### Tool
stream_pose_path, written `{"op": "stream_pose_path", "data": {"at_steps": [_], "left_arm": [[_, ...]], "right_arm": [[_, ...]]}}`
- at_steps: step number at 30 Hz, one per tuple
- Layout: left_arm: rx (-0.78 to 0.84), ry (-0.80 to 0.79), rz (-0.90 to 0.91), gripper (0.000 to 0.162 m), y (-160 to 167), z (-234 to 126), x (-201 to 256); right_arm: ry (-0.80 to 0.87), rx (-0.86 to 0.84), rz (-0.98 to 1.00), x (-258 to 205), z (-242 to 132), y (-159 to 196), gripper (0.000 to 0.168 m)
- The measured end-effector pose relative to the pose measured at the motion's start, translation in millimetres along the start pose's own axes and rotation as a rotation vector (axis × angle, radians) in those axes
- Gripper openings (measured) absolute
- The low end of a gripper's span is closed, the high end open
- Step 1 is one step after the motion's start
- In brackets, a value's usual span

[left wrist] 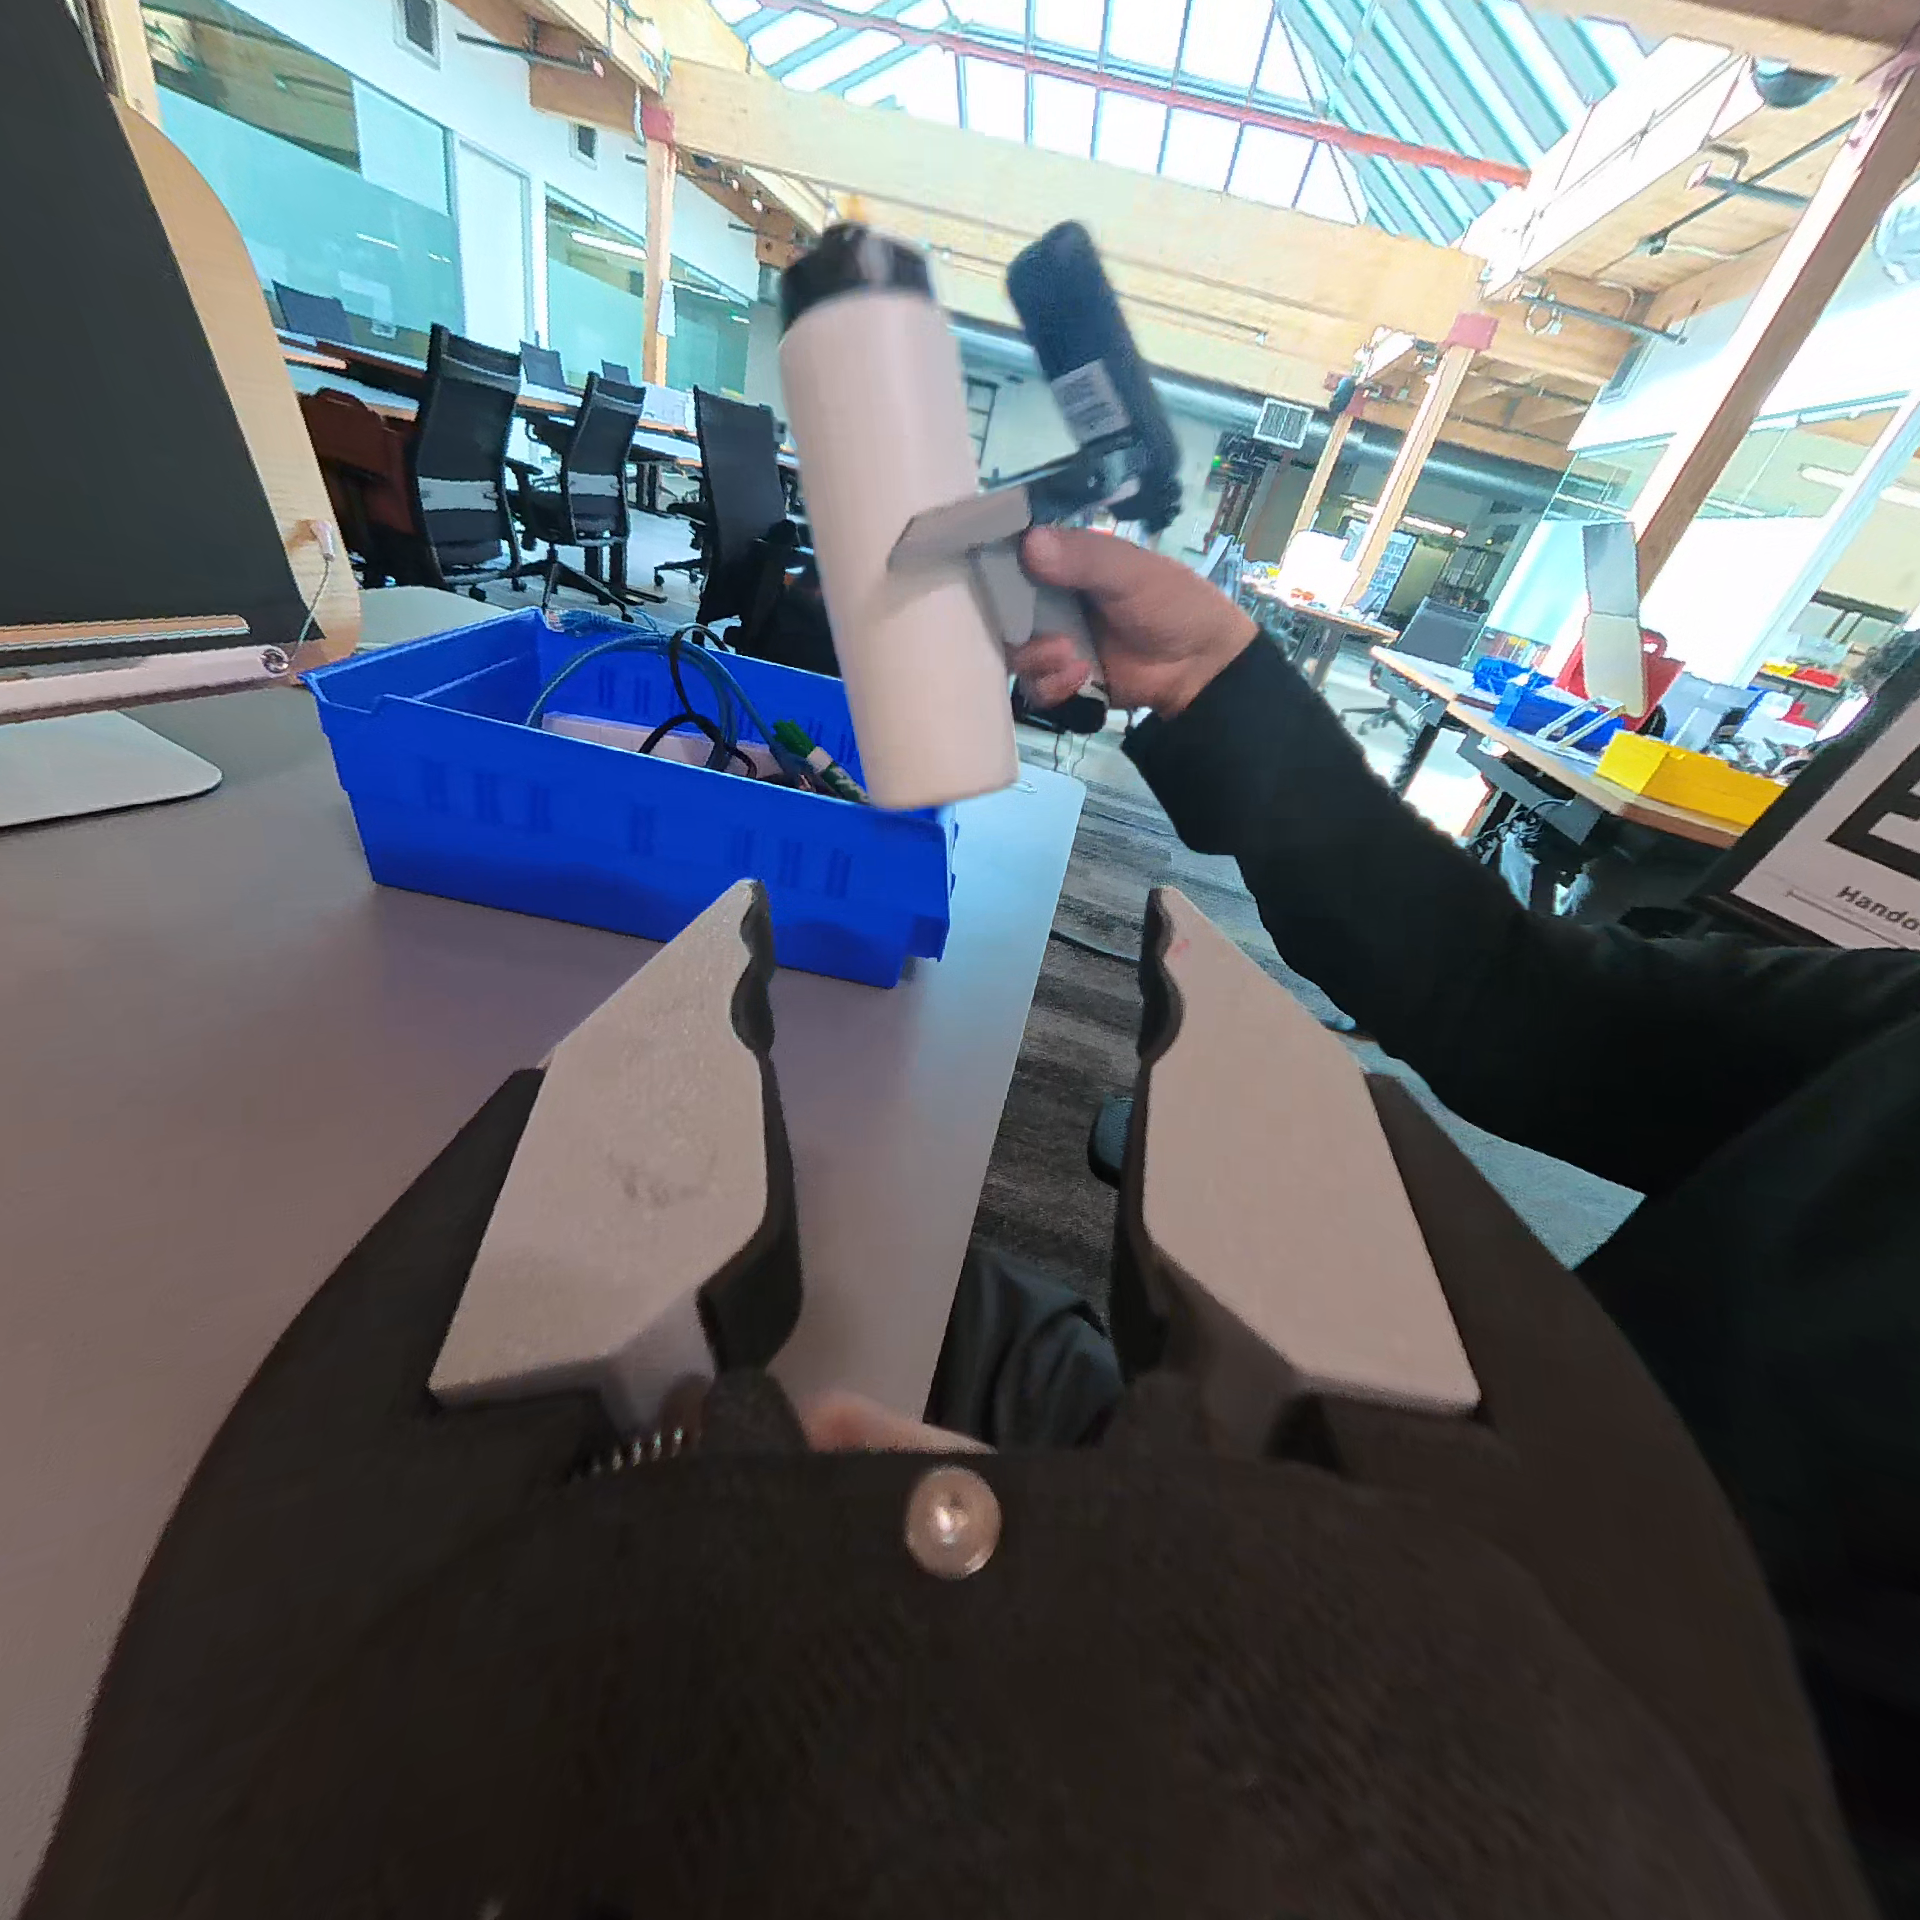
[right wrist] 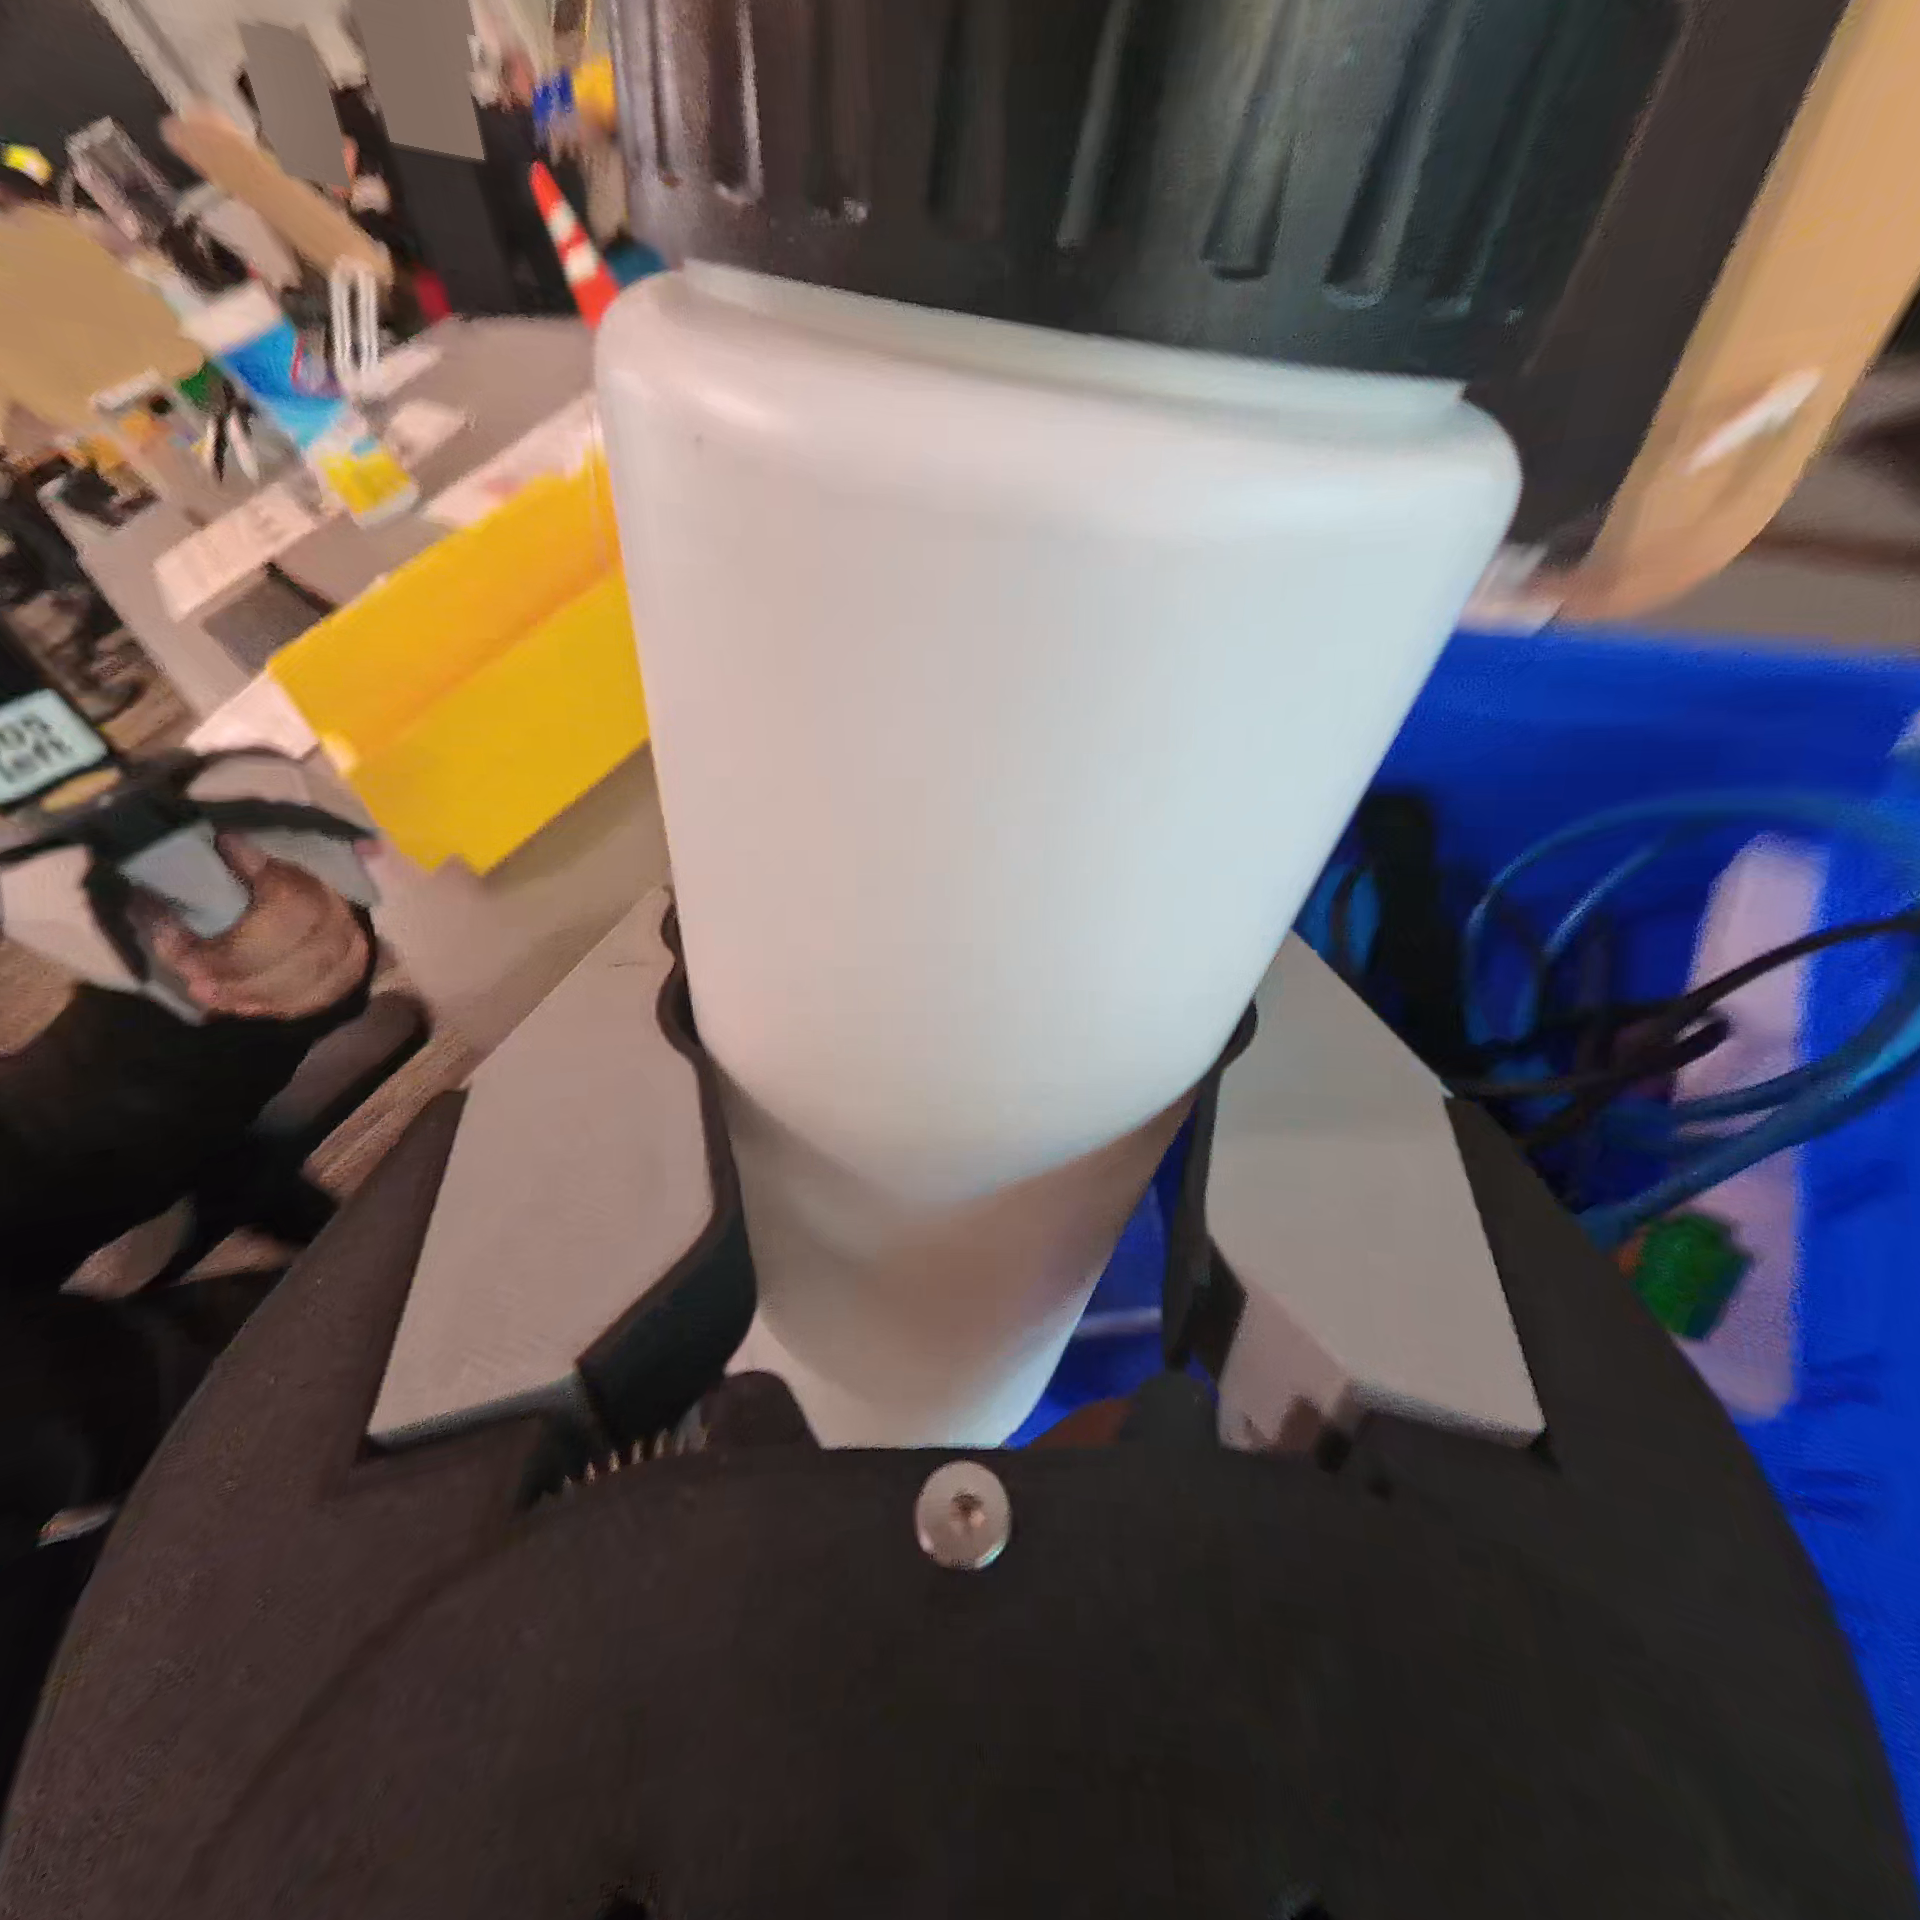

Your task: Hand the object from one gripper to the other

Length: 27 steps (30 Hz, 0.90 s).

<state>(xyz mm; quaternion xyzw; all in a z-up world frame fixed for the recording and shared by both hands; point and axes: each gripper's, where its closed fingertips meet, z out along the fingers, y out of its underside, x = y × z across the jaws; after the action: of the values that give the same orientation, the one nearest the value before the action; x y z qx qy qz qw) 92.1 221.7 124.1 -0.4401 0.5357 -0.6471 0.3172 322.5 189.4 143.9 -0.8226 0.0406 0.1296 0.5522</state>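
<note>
Far left, a monitor (left wrist: 114,343) stands on the grey table (left wrist: 208,1039), and next along sits a blue bin (left wrist: 644,831) with a tangle of cables (left wrist: 717,707) inside. Low in the middle, the left gripper (left wrist: 951,935) has its fingers spread apart, nothing between them, hovering over the table edge. Above the bin's right end, the white bottle (left wrist: 894,561) with its dark ribbed cap (right wrist: 1143,156) hangs in the air, tilted, cap uppermost. The right gripper (right wrist: 956,997) has it clamped around the body, both fingers pressed to its sides. To the right, a hand (left wrist: 1132,623) in a black sleeve holds that gripper. A yellow bin (left wrist: 1683,779) sits on a far desk, somewhat blurred, so its contents are hard to call.
</note>
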Motion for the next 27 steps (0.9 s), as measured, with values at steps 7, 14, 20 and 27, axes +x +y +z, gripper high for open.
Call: {"op": "stream_pose_path", "data": {"at_steps": [7,14,20,27], "left_arm": [[-0.036,0.007,-0.025,0.068,10,4,-4],[-0.103,0.036,-0.026,0.069,26,9,0],[-0.273,-0.051,0.091,0.068,66,20,-16],[-0.358,-0.509,0.221,0.064,87,15,-97]], "right_arm": [[0.119,-0.284,0.057,53,46,72,0.083],[0.025,-0.182,0.178,47,45,53,0.084],[0.127,0.185,-0.012,7,11,-18,0.089],[-0.231,0.157,-0.184,-154,74,7,0.090]]}}
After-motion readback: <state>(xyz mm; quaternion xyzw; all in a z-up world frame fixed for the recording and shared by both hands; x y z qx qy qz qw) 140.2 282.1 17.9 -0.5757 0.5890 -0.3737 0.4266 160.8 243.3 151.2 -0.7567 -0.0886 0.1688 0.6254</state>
